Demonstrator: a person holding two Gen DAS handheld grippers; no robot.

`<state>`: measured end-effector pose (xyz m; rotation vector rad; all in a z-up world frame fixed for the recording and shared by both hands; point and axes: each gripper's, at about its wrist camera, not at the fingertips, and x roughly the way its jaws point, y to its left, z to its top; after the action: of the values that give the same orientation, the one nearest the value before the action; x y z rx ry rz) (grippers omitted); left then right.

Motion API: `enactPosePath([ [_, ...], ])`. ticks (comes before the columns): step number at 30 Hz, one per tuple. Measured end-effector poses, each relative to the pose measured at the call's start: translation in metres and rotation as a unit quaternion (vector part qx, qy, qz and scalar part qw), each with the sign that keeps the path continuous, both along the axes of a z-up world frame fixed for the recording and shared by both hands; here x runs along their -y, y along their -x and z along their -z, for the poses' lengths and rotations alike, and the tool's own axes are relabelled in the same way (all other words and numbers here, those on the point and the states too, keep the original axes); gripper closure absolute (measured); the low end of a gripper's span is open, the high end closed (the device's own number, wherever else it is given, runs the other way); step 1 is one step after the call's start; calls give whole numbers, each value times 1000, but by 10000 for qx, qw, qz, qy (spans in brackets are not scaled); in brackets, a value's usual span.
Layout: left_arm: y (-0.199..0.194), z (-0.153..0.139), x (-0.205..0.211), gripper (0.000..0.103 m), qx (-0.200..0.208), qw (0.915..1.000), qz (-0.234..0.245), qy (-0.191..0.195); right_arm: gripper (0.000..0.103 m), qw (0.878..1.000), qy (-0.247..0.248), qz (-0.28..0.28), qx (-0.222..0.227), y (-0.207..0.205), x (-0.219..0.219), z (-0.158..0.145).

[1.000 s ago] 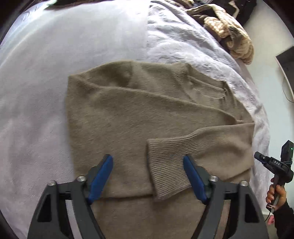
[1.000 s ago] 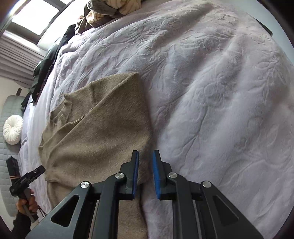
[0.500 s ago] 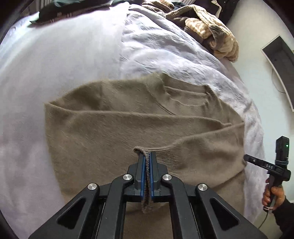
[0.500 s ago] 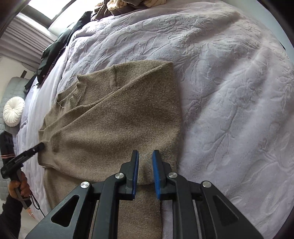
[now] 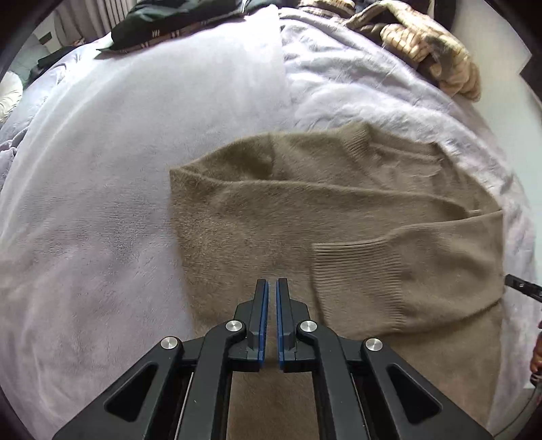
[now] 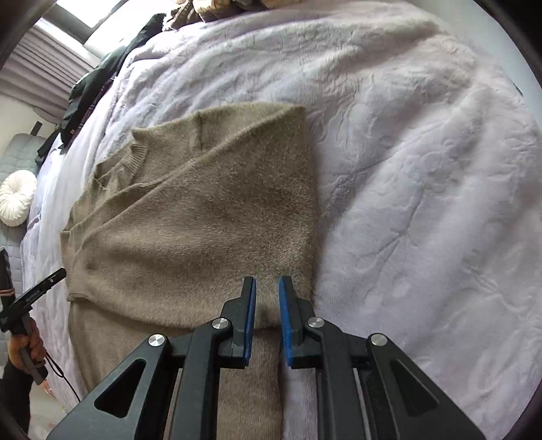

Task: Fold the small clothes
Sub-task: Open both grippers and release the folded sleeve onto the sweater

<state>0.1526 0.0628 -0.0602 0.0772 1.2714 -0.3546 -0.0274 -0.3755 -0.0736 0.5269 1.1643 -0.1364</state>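
An olive-brown knit sweater (image 5: 305,210) lies flat on the bed with its sleeves folded across the body. In the left wrist view its ribbed cuff (image 5: 359,281) rests on the body, just right of my left gripper (image 5: 272,282). That gripper hovers over the lower body, shut, with nothing between its blue pads. In the right wrist view the sweater (image 6: 203,210) shows its straight folded right edge. My right gripper (image 6: 267,281) hangs over that edge near the hem. Its jaws are closing with a narrow gap, fabric showing below them and nothing pinched.
A pale lilac plush blanket (image 6: 423,169) covers the bed. A heap of tan knitwear (image 5: 430,44) and dark clothes (image 5: 169,23) lie at the far end. A hand (image 6: 25,345) holds a black stick-like device beside the bed. A white round cushion (image 6: 17,199) sits further off.
My left gripper went from open around the cuff to shut on it. Now it is clear of the cuff, which lies flat to its right. The right gripper shifted left over the sweater's edge.
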Motion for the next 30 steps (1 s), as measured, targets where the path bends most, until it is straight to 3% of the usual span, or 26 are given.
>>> enactPosePath([
  [4, 8, -5, 19, 98, -62, 9995, 108, 306, 87, 9999, 3, -50, 140, 1, -7, -9],
  [8, 14, 24, 39, 98, -271, 9995, 183, 7, 87, 10000, -24, -88, -27, -6, -15, 7],
  [10, 19, 34, 40, 98, -137, 9997, 219, -57, 88, 9997, 16, -110, -234, -10, -16, 23],
  [14, 19, 29, 34, 98, -169, 9997, 158, -68, 90, 9998, 11, -161, -80, -5, -13, 27],
  [21, 22, 16, 10, 98, -299, 9995, 20, -116, 88, 9996, -19, 213, -188, 16, -2, 18],
  [23, 25, 13, 6, 98, -285, 9995, -14, -136, 81, 9989, 70, 342, -320, 21, -1, 18],
  [25, 26, 11, 4, 98, -314, 9994, -41, -121, 51, 9981, 8, 564, -263, 28, 5, 16],
  [27, 26, 11, 4, 98, -317, 9994, -36, -131, 34, 9960, -313, 839, -9, 36, 13, 14],
  [29, 25, 12, 5, 98, -315, 9993, -15, -182, 35, 9916, -788, 1017, 141, 37, 21, 19],
  [30, 25, 12, 6, 98, -315, 9993, -15, -202, 39, 9905, -875, 1059, 87, 35, 22, 23],
])
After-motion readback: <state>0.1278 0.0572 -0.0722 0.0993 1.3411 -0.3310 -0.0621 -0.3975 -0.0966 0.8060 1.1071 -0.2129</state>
